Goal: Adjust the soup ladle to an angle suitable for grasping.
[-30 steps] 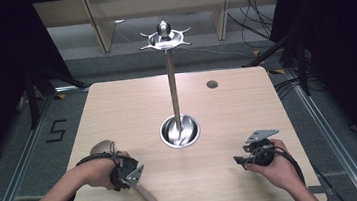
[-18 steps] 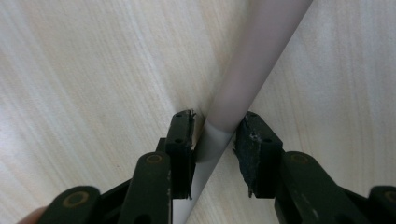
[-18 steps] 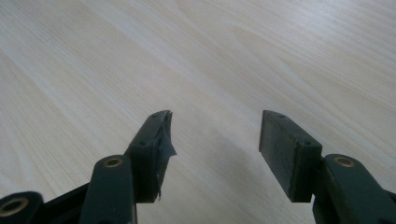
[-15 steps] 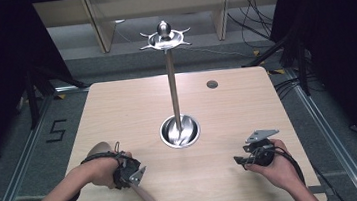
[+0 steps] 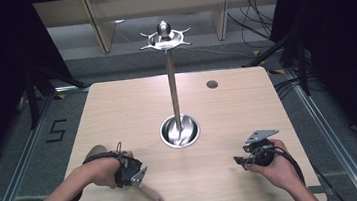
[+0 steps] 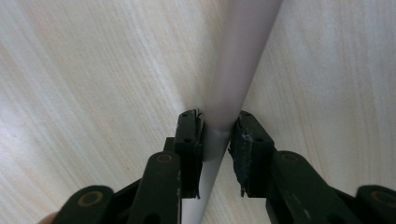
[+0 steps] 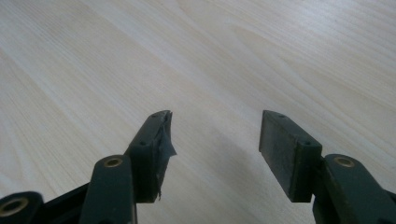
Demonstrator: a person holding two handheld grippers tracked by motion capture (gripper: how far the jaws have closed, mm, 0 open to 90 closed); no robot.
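Left claw (image 5: pixel 135 174), jaws just closing, now clamps the handle of the utensil (image 6: pixel 233 70), which lies flat on the bench (image 5: pixel 117 112) at its near left; the wooden head (image 5: pixel 96 152) juts behind the hand. Right claw (image 5: pixel 243 160) released, jaws apart over bare wood at near right. Steel bowl base (image 5: pixel 179 130) of the stand (image 5: pixel 172 88) sits mid-bench; contents cannot be made out.

Bright tabletop, dark surrounds, closeups soft
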